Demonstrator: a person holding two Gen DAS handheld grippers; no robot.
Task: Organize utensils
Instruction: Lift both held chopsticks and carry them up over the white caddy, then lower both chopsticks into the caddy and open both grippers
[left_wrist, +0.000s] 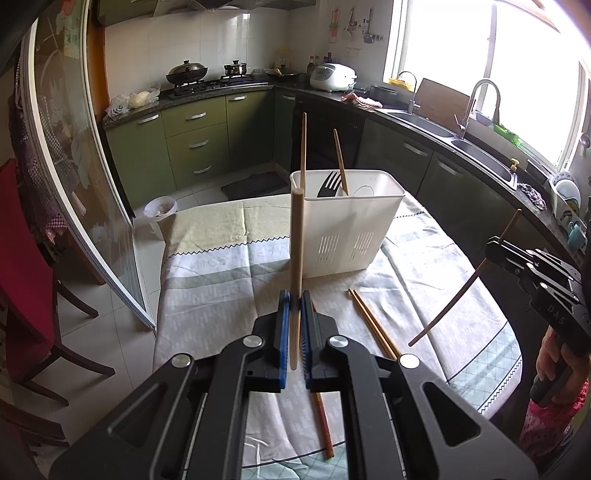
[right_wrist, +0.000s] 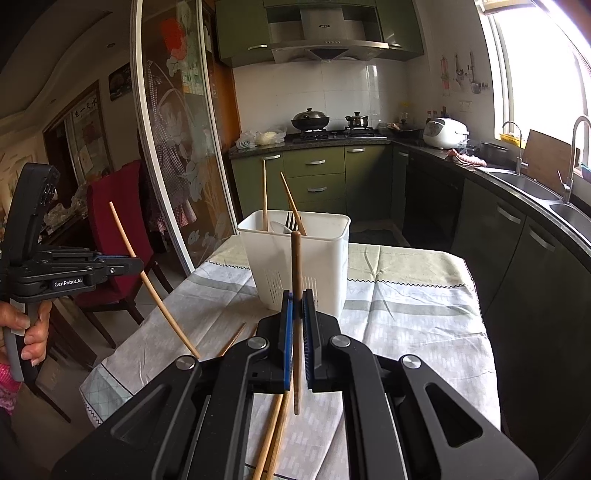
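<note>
A white utensil holder (left_wrist: 347, 229) (right_wrist: 299, 266) stands on the table with two chopsticks (left_wrist: 303, 147) (right_wrist: 264, 195) and a dark fork (left_wrist: 330, 182) (right_wrist: 291, 220) in it. My left gripper (left_wrist: 294, 299) is shut on a pale chopstick (left_wrist: 296, 236), held upright above the table, near the holder's front; it also shows in the right wrist view (right_wrist: 135, 264). My right gripper (right_wrist: 297, 299) is shut on a brown chopstick (right_wrist: 296, 266), also upright; in the left wrist view (left_wrist: 491, 251) it is at the right, holding its chopstick (left_wrist: 454, 299) at a slant.
Loose chopsticks (left_wrist: 373, 323) (right_wrist: 273, 428) lie on the patterned tablecloth (left_wrist: 221, 295) in front of the holder; one more (left_wrist: 322, 421) lies under my left gripper. A red chair (right_wrist: 118, 236) stands left of the table. Kitchen counters and a sink (left_wrist: 484, 162) run behind and right.
</note>
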